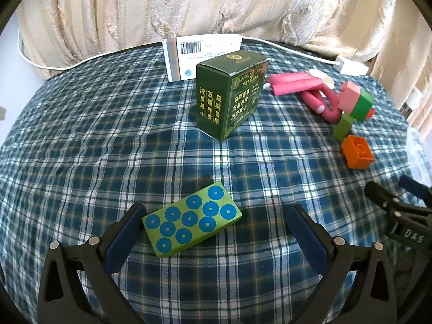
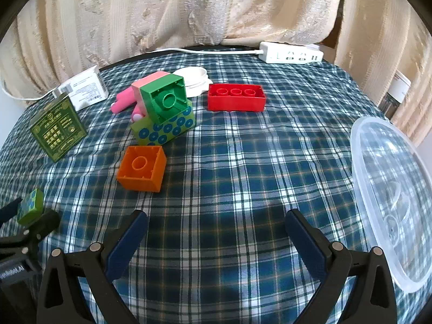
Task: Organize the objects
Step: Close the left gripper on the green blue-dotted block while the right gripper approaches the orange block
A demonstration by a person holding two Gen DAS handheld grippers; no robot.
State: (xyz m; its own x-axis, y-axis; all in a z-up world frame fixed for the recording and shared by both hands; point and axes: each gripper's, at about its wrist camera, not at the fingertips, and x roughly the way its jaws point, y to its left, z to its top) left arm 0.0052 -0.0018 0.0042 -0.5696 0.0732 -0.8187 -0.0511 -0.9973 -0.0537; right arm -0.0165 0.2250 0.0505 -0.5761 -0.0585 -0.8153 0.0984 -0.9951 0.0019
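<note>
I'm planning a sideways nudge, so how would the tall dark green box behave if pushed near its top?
The dark green box stands upright on its small end on soft checked cloth, so a high push would probably tip it. It looks like thin printed cardboard, likely light and easily dented. Pushing low seems safer.

The clear round plastic tub [image 2: 391,197] runs off the right edge of the right wrist view — only part of its rim shows. The pink foam rollers [image 2: 124,102] hide behind the dark green hollow block [image 2: 164,100], and the tall white jar [image 2: 397,91] is half hidden by the cream curtain [image 2: 189,8]. In the left wrist view, the other black gripper [image 1: 399,210] is cut off at the right edge — its jaws cannot be made out there.
</note>
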